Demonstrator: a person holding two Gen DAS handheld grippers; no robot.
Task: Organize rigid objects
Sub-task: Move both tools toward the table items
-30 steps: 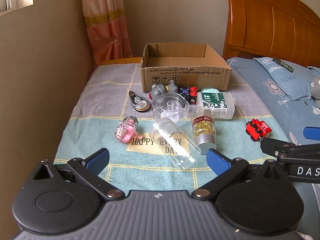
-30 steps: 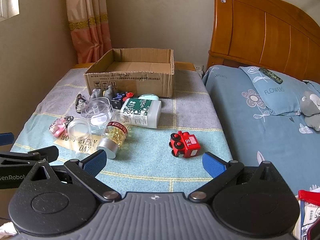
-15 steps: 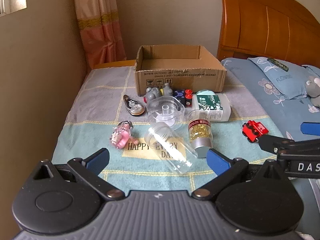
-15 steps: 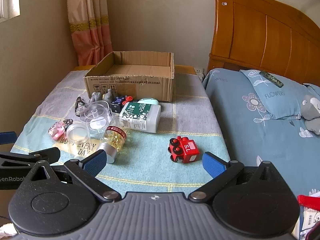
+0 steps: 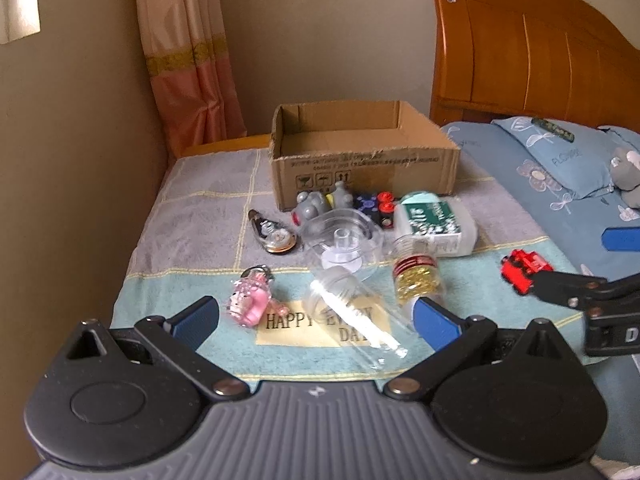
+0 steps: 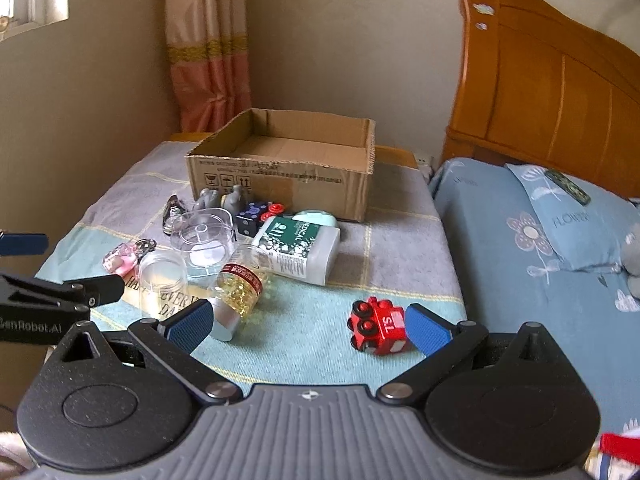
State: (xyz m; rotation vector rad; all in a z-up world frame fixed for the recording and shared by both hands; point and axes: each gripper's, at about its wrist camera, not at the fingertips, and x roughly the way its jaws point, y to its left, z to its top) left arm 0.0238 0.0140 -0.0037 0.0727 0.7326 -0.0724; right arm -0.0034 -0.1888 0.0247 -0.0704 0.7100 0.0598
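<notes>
An empty cardboard box point(image 5: 360, 160) point(image 6: 280, 172) stands at the back of a cloth-covered table. In front of it lie a clear jar point(image 5: 348, 316) point(image 6: 162, 280), a capsule bottle point(image 5: 418, 280) point(image 6: 238, 286), a white-green bottle point(image 5: 434, 220) point(image 6: 300, 248), a clear lidded cup point(image 5: 342, 236), a pink charm point(image 5: 250, 304), grey figures point(image 5: 320, 202) and dice point(image 5: 374, 206). A red toy train point(image 6: 378, 326) point(image 5: 524, 270) sits apart on the right. My left gripper point(image 5: 316, 320) is open around the clear jar. My right gripper point(image 6: 308, 324) is open, its right pad beside the train.
A bed with blue bedding point(image 6: 540, 260), a pillow and a wooden headboard point(image 6: 540, 92) lies to the right. A wall and a pink curtain point(image 5: 188, 60) are at left and behind. A key fob point(image 5: 276, 236) lies at the table's left.
Both grippers have moved forward toward the objects. The right gripper came close to the red train; the left now has the clear jar between its fingers.
</notes>
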